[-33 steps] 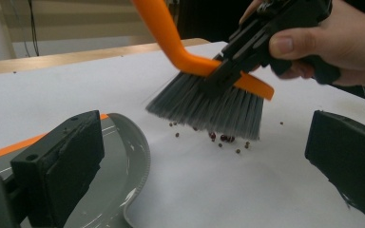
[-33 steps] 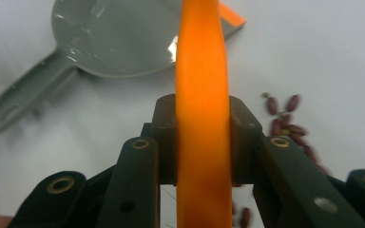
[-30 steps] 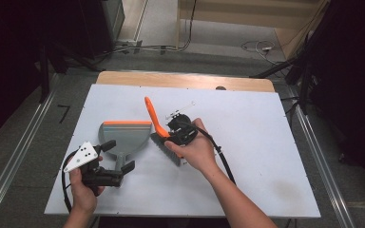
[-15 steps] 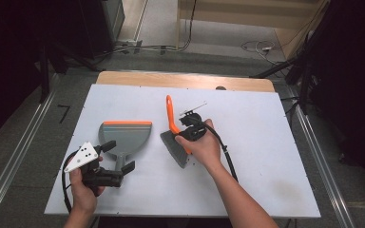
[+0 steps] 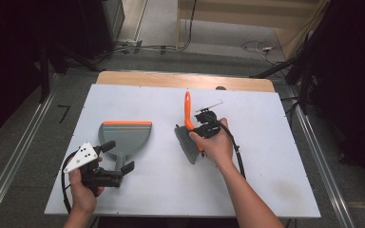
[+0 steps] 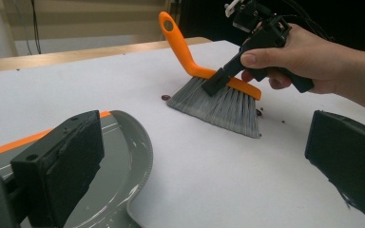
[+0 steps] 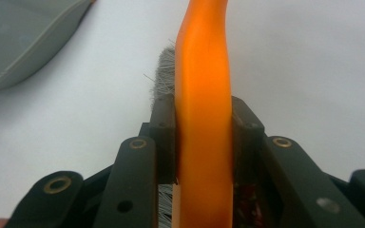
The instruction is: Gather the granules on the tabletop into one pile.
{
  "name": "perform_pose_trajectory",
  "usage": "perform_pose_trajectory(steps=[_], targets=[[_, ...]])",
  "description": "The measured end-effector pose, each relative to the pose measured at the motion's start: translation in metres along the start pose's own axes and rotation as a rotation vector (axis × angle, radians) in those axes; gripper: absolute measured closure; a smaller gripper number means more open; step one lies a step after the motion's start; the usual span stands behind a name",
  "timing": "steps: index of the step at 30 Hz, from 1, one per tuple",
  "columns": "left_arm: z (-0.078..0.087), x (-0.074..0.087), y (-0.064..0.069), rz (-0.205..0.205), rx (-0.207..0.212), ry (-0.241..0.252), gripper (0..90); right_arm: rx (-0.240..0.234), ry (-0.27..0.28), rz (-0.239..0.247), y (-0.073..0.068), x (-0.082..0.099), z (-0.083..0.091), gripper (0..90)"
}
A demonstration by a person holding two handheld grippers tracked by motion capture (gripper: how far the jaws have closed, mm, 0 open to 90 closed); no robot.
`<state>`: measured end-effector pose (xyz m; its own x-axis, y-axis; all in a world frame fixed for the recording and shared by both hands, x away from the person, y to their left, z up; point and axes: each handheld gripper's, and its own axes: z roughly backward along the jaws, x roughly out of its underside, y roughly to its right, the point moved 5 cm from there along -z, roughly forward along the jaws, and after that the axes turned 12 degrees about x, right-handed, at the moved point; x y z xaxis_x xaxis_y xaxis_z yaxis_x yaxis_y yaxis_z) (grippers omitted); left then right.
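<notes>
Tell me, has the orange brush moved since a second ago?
Yes. The brush, clamped in the right gripper, has shifted rightward across the table, away from the dustpan, which lies where it was.

Right gripper [image 7: 203, 156]: black jaws clamped on either side of orange brush handle [image 7: 203, 95], pads pressing its flanks. Grey bristles [image 7: 164, 71] visible left of handle. Grey dustpan [image 7: 24, 33] upper left, apart, on white worktop [image 7: 313, 61].

Even overhead light leaves the white desk [image 5: 266, 123] bright with soft shadows, its surroundings dark. The close orange brush handle [image 7: 203, 118] is blurred, glossy with glare.
</notes>
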<state>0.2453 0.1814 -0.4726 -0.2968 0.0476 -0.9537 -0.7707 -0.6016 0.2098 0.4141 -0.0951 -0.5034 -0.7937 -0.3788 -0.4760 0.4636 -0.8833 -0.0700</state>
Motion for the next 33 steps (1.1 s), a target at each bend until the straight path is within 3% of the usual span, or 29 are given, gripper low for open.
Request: perform_pose_trajectory(steps=[19,33], targets=[[-0.002,0.001,0.001,-0.004,0.002,-0.009,0.0,0.044,0.022,-0.099,0.046,0.017,0.011,66.7],[-0.004,0.001,0.002,-0.001,0.004,-0.009,0.0,0.06,0.038,-0.143,0.065,0.025,0.016,66.6]])
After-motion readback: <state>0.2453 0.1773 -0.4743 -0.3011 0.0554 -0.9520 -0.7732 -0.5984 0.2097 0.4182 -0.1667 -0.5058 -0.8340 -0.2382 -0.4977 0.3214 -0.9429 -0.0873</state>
